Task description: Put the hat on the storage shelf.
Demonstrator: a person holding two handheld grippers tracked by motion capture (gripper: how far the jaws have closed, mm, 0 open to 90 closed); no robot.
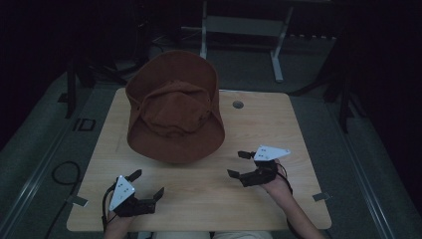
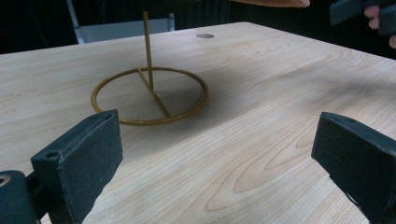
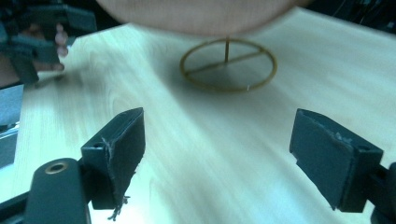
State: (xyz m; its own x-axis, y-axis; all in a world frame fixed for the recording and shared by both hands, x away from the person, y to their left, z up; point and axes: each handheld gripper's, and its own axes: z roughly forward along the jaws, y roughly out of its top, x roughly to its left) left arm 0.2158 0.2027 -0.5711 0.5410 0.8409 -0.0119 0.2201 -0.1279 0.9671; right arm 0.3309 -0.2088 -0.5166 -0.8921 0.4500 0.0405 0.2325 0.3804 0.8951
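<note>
Hat (image 1: 174,107) sits on its stand (image 2: 149,93) at twelve o'clock on the table (image 1: 259,194), untouched. Left gripper (image 1: 145,185) waits at seven o'clock, right gripper (image 1: 240,164) at four, both spread wide and empty. By my read nothing's started: reaching and lifting the hat all lie ahead.

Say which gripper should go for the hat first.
Probably the right gripper: it sits open just beside the brim of the brown hat, which rests on a stand. The left gripper, also open, lies nearer the table's front edge, farther from the brim.
</note>
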